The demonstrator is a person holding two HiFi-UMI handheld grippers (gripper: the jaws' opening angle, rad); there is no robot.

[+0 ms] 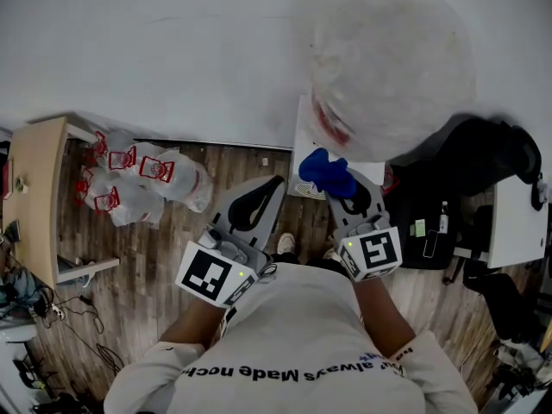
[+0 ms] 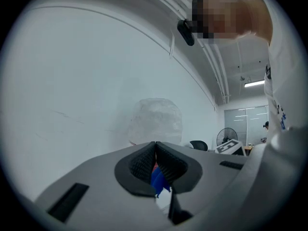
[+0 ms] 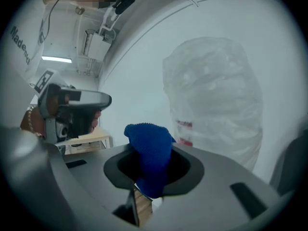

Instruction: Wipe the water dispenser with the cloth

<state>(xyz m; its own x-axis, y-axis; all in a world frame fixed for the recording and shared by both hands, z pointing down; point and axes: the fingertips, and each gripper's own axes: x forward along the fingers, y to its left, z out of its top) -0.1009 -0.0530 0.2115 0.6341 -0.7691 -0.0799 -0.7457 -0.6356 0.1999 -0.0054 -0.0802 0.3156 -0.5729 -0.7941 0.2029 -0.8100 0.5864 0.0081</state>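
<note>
Right gripper (image 3: 149,172) has its jaws clamped on the blue cloth (image 3: 147,146), which bunches up past the tips. Left gripper (image 2: 155,150) is pinched closed with nothing in it, off to the side. The water dispenser (image 3: 211,95), its bottle wrapped in plastic, sits close ahead of the cloth, against the white wall (image 1: 172,41).

Both arms reach forward, left claw (image 1: 269,186) pinched closed, right claw (image 1: 343,192) clamped on blue cloth (image 1: 326,171).
</note>
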